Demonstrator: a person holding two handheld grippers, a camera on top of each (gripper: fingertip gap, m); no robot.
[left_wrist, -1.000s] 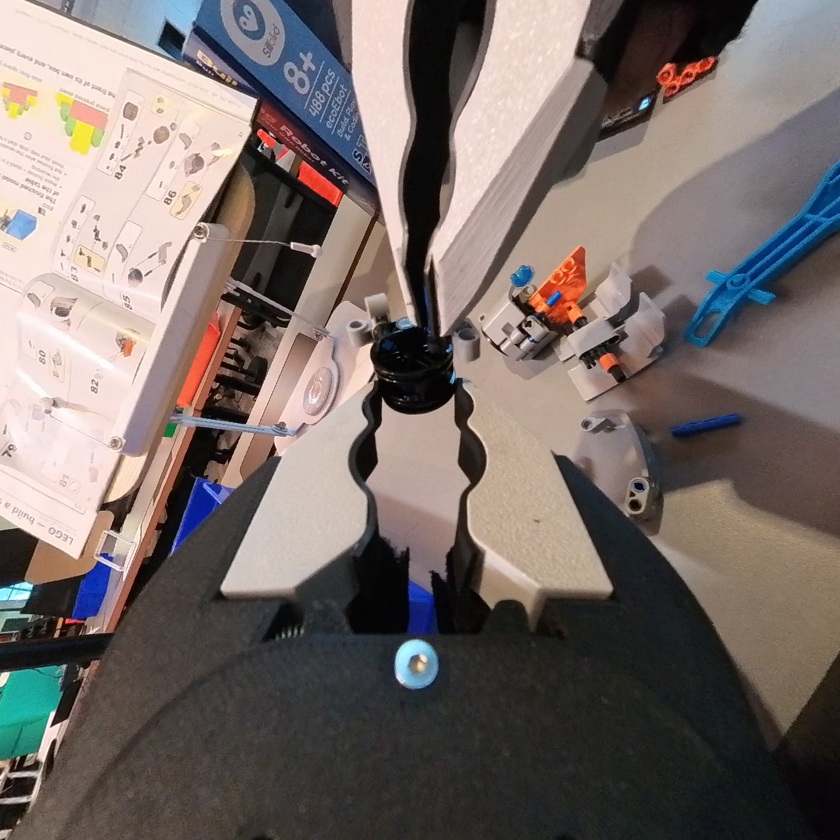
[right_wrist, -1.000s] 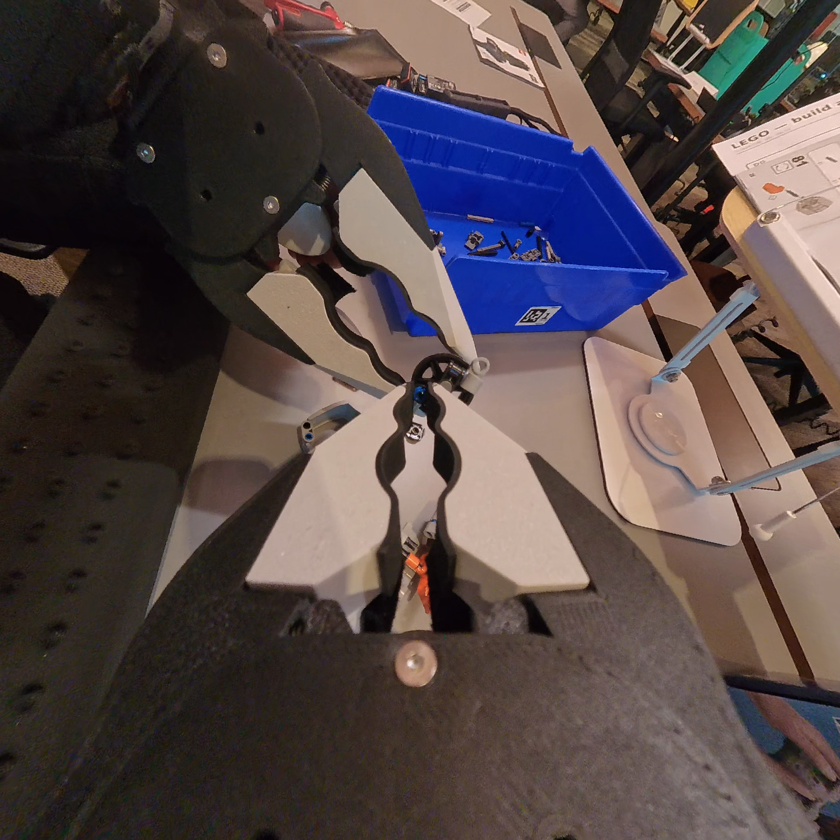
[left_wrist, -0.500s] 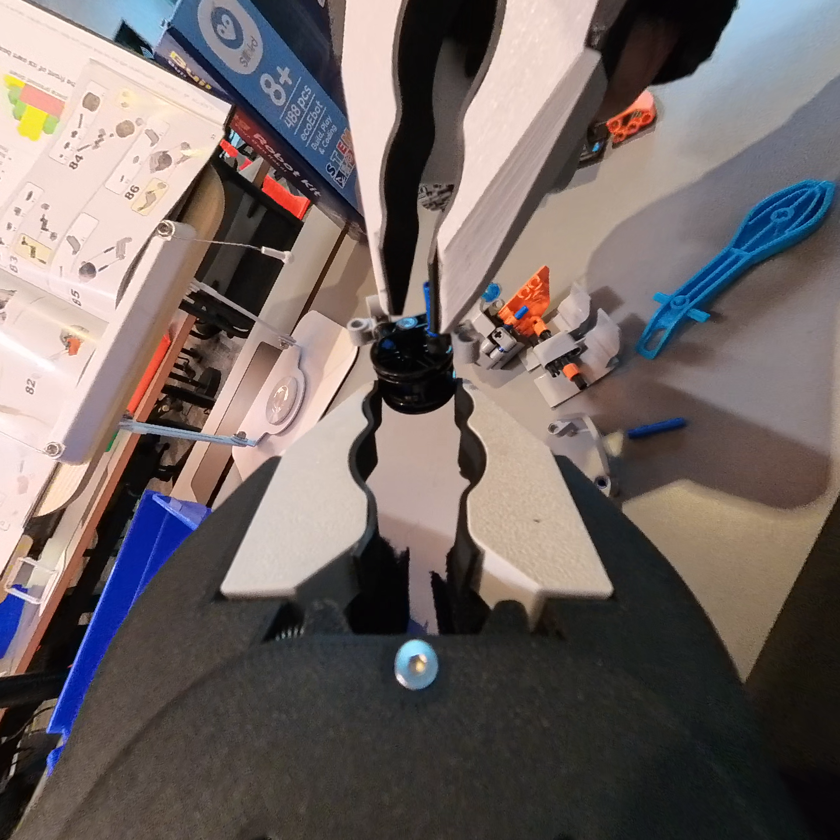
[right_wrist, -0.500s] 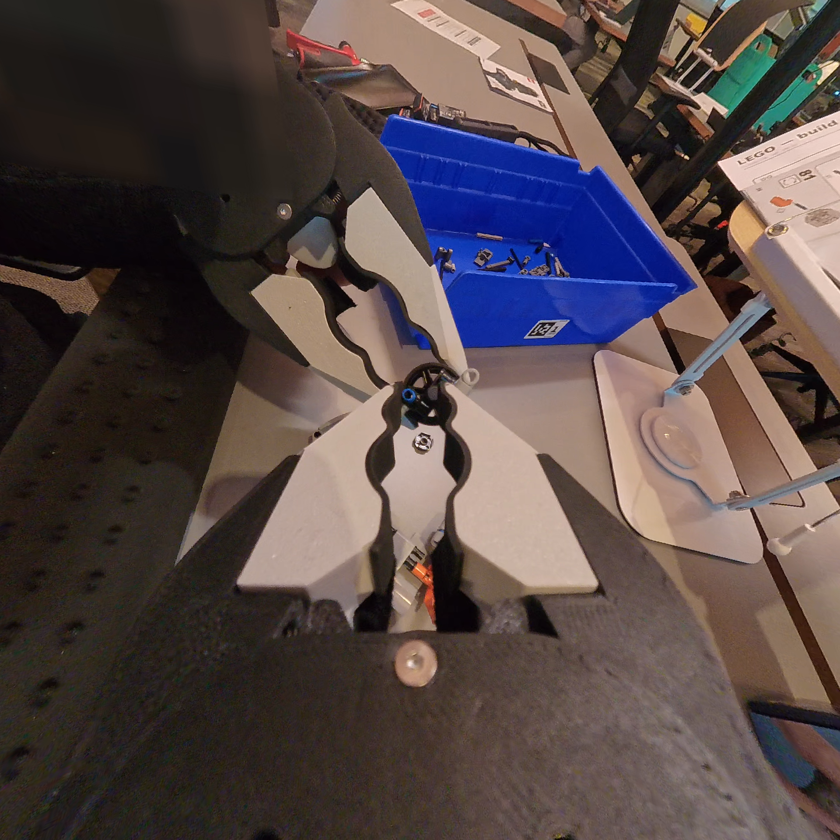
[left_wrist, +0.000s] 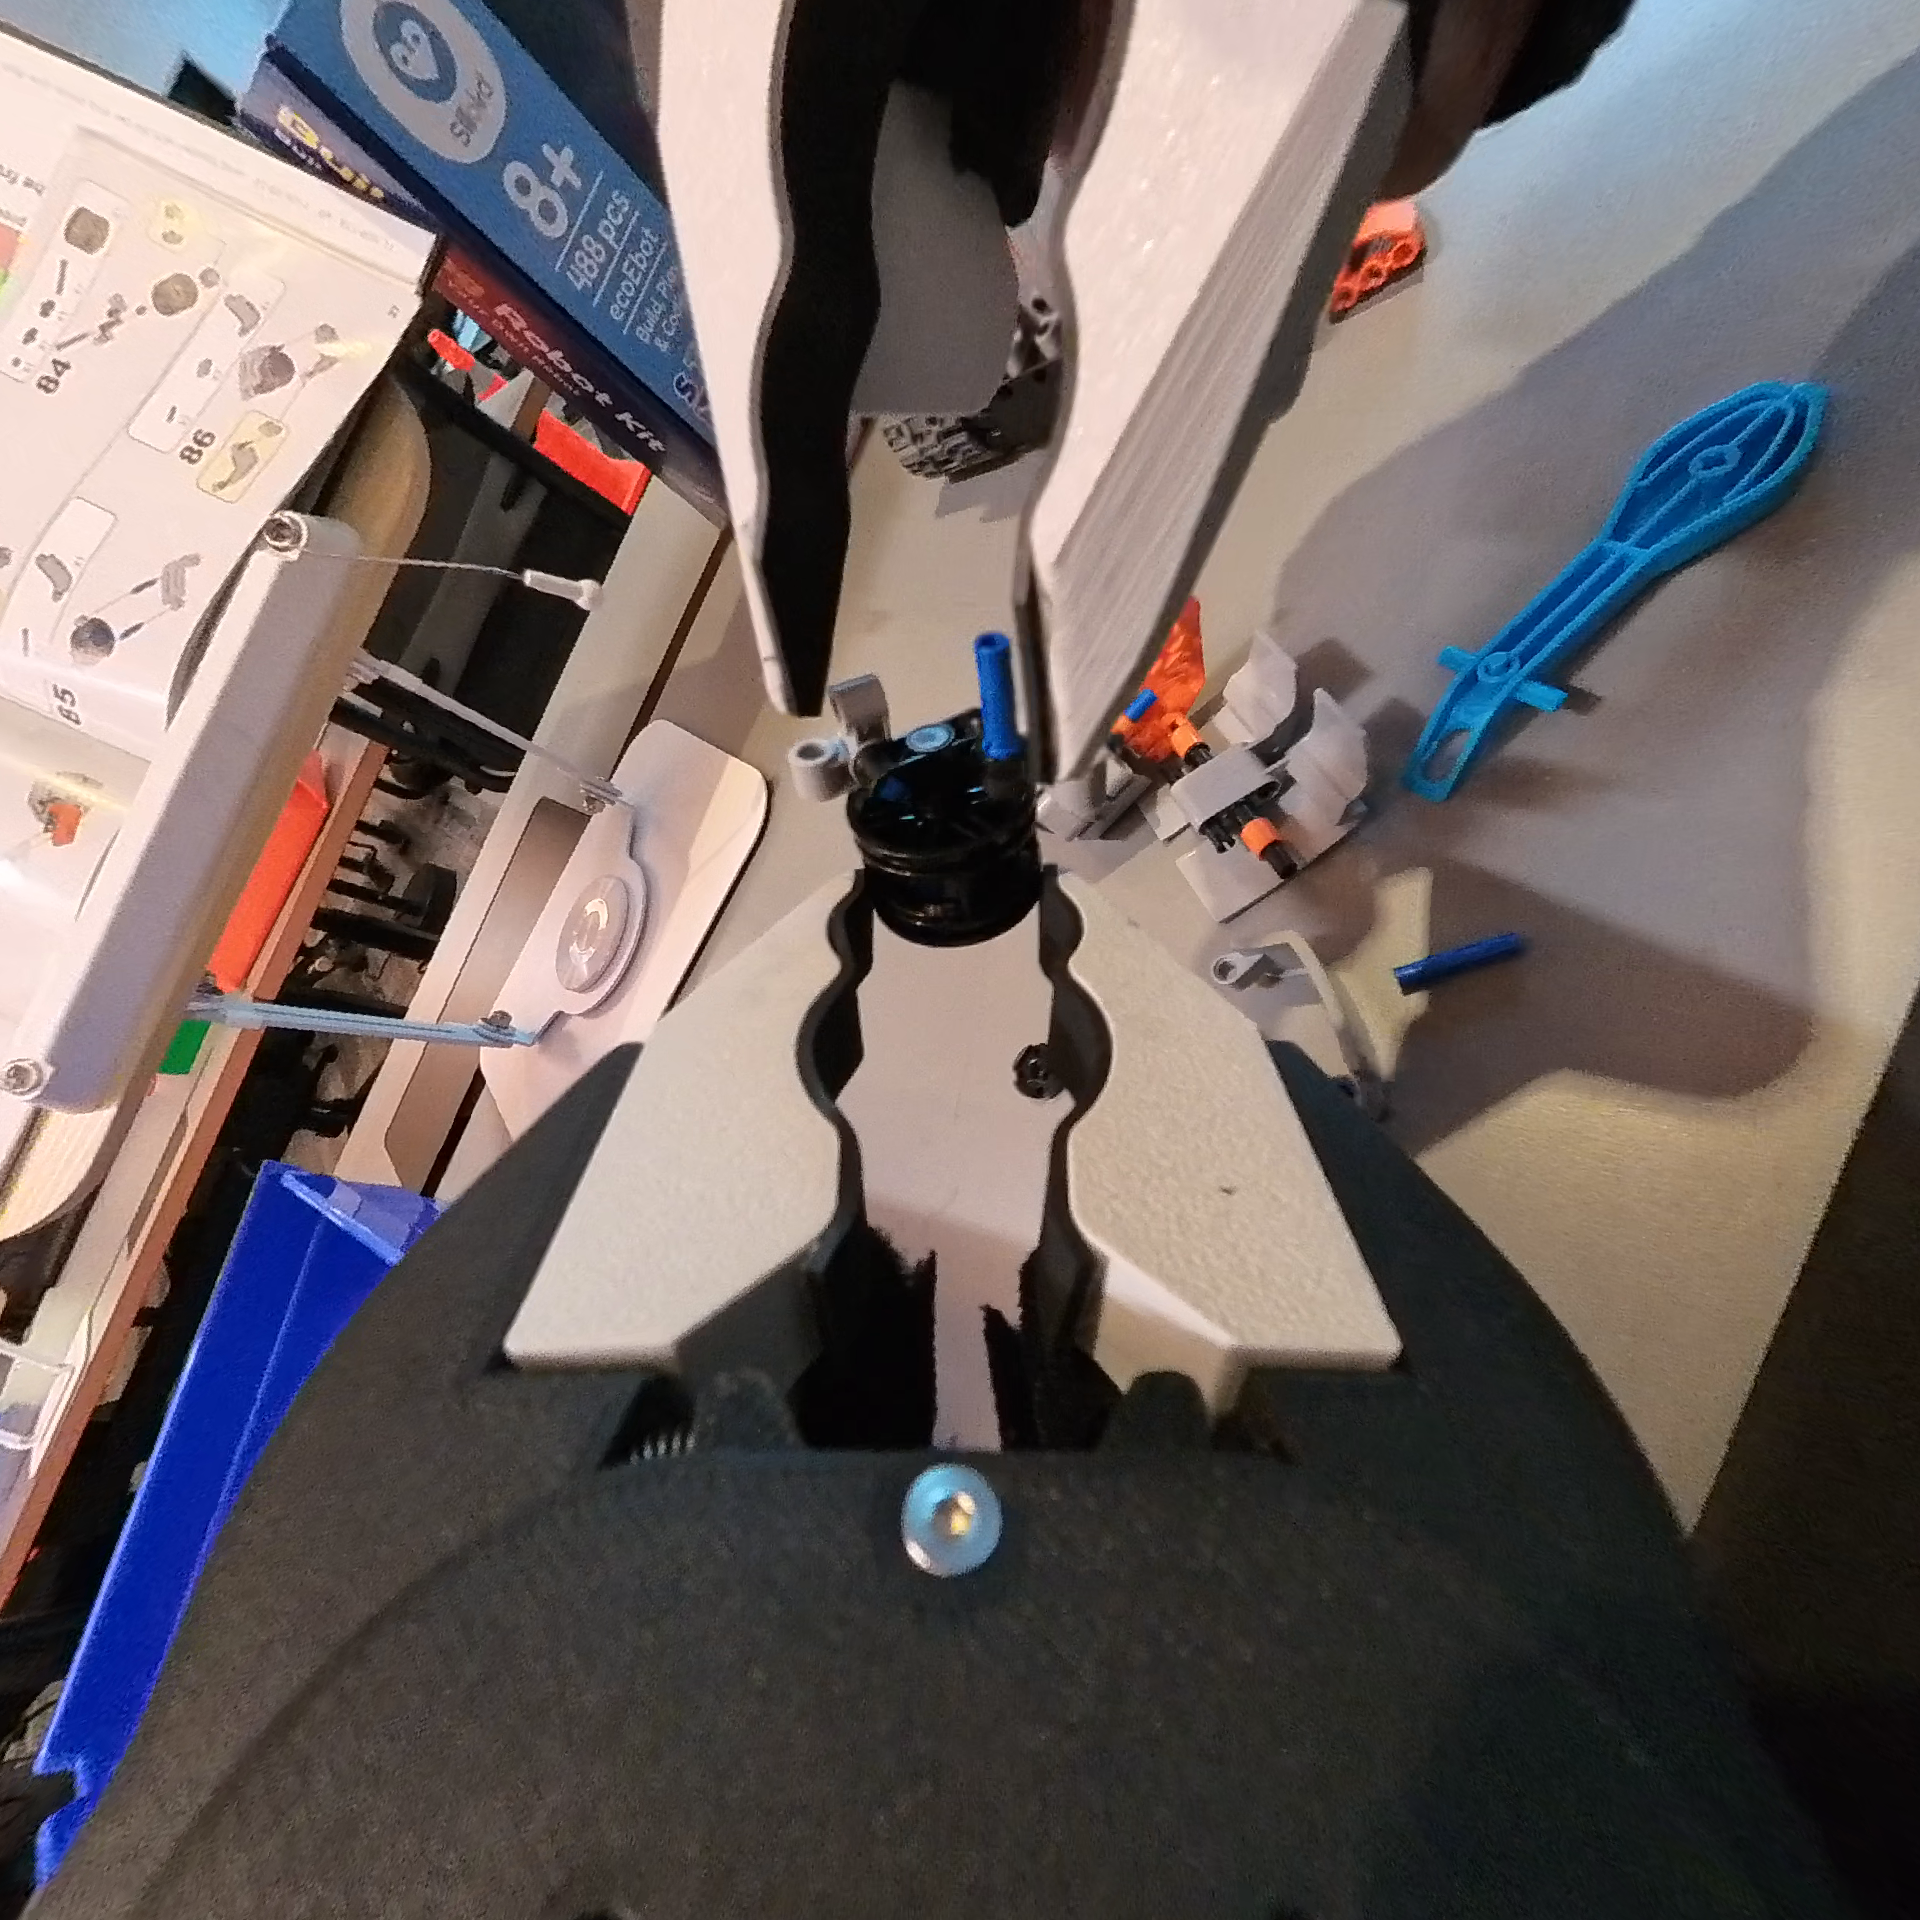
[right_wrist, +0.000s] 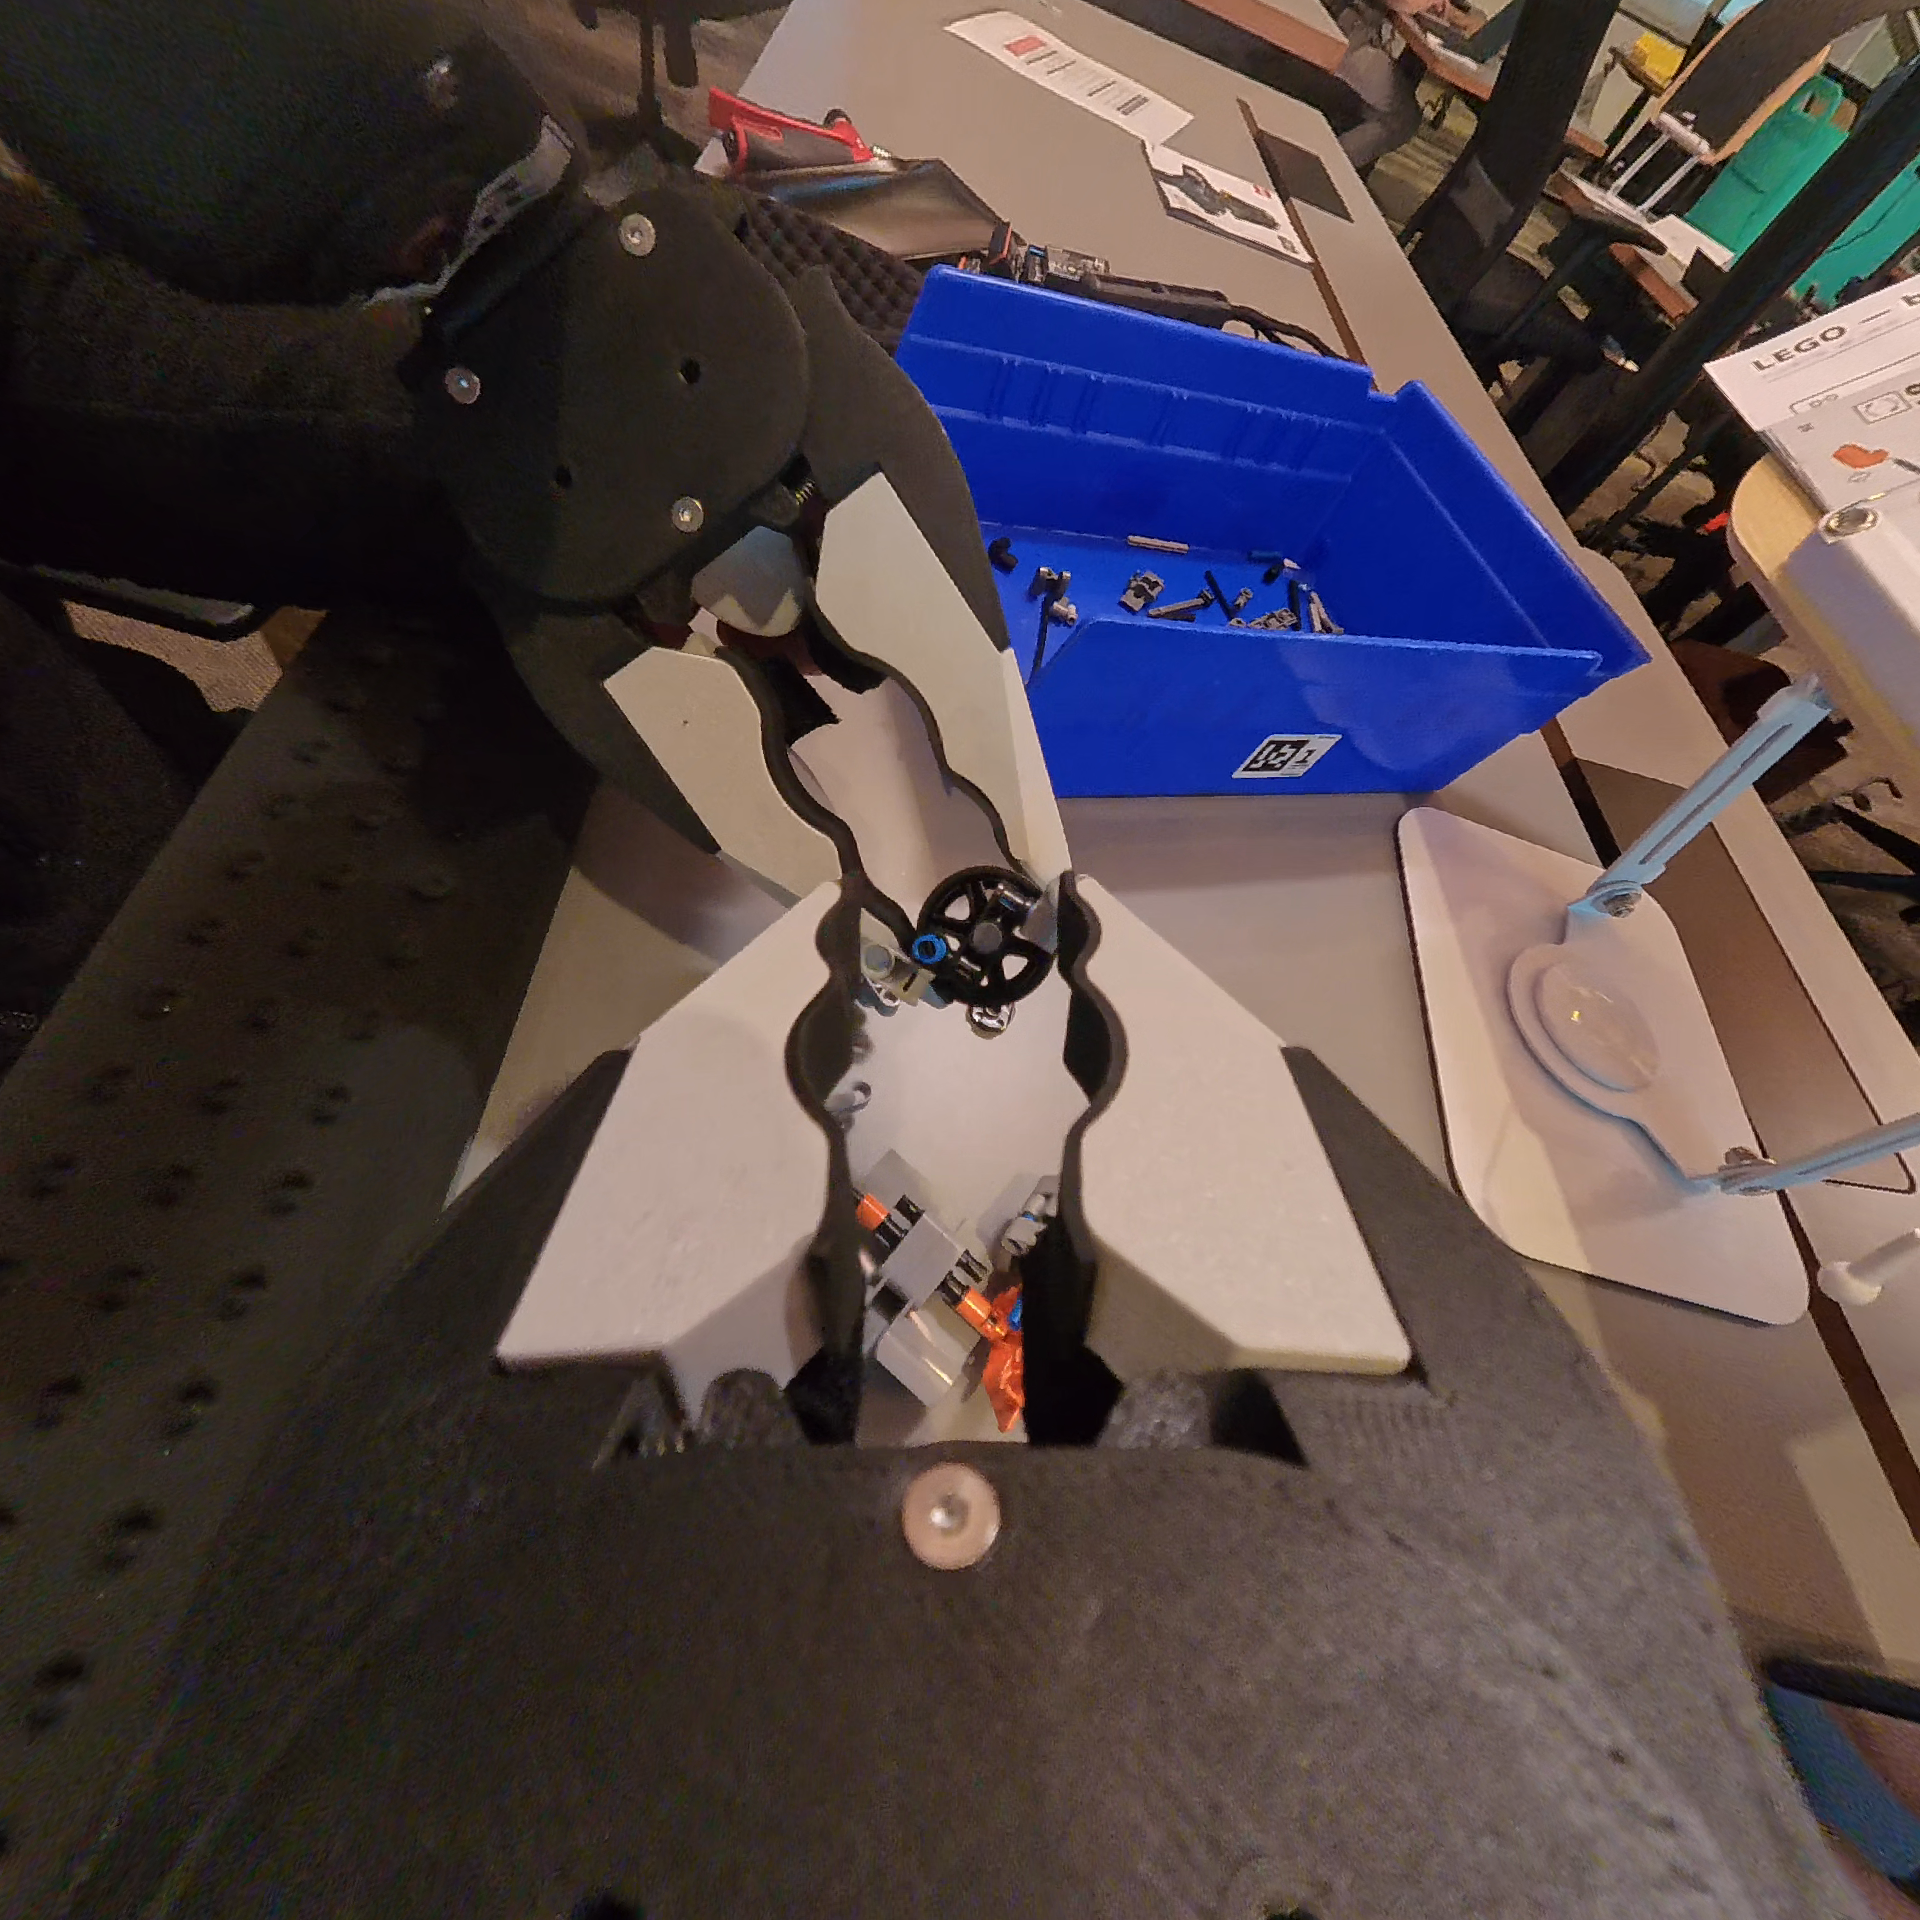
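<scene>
The blue bin (right_wrist: 1278, 582) stood at the far side of the grey table (right_wrist: 1247, 862), holding a thin scatter of small dark and grey pieces (right_wrist: 1195, 603) along its floor near the front wall, which bore a small sticker; in the left wrist view only the bin's corner showed at lower left, below the open instruction booklet (left_wrist: 135, 395) on its white stand (left_wrist: 582, 883), with stacked boxes (left_wrist: 499, 208) behind; the left gripper (left_wrist: 943, 883) was clamped by its tips on a black wheel hub (left_wrist: 940, 842), held above the table, with a grey connector (left_wrist: 831, 753) on its far face and a blue pin (left_wrist: 995, 696) standing out of it; the right gripper (left_wrist: 914, 675) came in from above with its fingers spread to either side of that pin, touching neither pin nor hub as far as could be seen; a small black piece (left_wrist: 1036, 1070) lay on the table under the left gripper; to the right lay a grey-and-orange assembly (left_wrist: 1226, 790), a curved grey panel (left_wrist: 1288, 977), a loose blue axle (left_wrist: 1455, 961), a light blue separator tool (left_wrist: 1621, 582) and a red piece (left_wrist: 1377, 255) farther off; half a second earlier the right gripper's fingers were pinched together on the blue pin against the hub; they had since parted and drawn back, leaving the pin seated.
</scene>
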